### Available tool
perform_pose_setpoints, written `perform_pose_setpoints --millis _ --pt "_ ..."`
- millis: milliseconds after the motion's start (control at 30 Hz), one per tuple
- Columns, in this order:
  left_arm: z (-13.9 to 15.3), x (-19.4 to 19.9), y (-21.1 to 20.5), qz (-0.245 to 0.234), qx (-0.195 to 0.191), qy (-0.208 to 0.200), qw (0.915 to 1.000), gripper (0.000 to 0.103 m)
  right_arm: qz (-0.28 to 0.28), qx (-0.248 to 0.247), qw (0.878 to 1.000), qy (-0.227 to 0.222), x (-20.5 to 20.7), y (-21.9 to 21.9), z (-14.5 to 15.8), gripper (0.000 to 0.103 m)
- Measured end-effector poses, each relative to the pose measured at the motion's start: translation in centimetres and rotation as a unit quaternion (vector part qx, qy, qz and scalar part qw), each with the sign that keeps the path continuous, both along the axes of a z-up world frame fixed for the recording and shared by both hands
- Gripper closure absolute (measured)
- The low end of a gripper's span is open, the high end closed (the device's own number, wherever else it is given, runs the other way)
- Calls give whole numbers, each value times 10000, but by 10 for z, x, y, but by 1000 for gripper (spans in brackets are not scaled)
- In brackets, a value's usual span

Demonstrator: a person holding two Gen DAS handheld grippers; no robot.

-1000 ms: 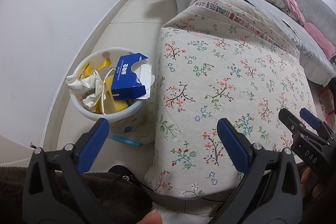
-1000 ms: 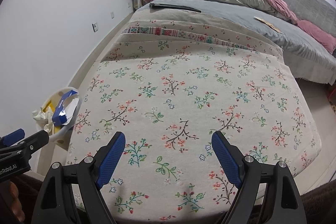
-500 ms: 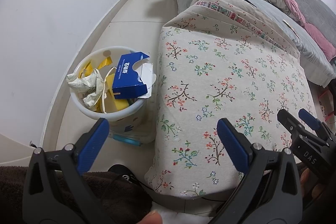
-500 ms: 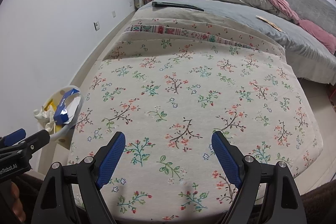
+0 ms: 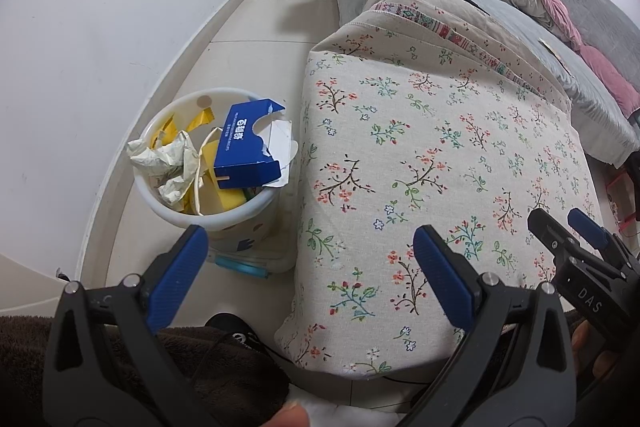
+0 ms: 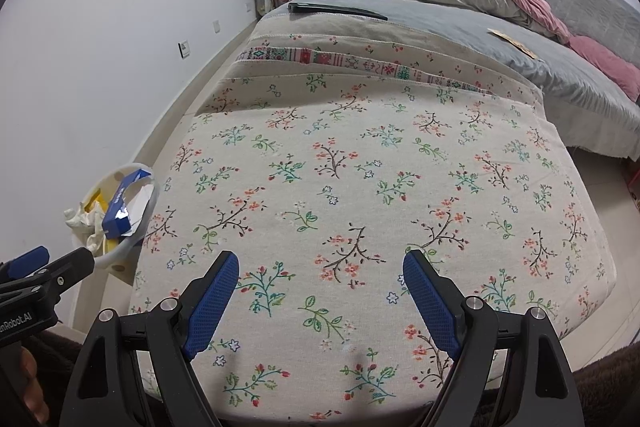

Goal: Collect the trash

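Beside floral cushion (image 5: 440,155), overfilled white bin (image 5: 188,217)

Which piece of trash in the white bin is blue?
The torn cardboard box lying on top, at the side of the white bin nearest the floral cover. The crumpled paper is off-white and the wrappers are yellow.

White walls (image 5: 100,27), tiled floor (image 5: 256,39), bed (image 6: 440,23)

Two forward-facing wrist views, sharing floral cloth (image 5: 420,155) and bin (image 6: 132,243).
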State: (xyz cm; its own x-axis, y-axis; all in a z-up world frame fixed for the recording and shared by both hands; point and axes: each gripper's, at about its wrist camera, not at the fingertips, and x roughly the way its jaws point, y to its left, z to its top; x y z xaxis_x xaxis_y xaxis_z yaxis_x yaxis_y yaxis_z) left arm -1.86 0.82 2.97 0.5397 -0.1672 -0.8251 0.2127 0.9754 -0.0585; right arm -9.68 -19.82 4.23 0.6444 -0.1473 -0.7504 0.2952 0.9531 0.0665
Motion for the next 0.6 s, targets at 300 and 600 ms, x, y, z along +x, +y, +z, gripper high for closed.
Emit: perform_pose_setpoints --millis 300,600 --pt "0 0 0 2 1 -3 10000 1 0 1 10000 1 0 0 0 17" --pt "0 0 0 1 2 2 10000 1 4 -1 10000 10 -1 0 -1 17"
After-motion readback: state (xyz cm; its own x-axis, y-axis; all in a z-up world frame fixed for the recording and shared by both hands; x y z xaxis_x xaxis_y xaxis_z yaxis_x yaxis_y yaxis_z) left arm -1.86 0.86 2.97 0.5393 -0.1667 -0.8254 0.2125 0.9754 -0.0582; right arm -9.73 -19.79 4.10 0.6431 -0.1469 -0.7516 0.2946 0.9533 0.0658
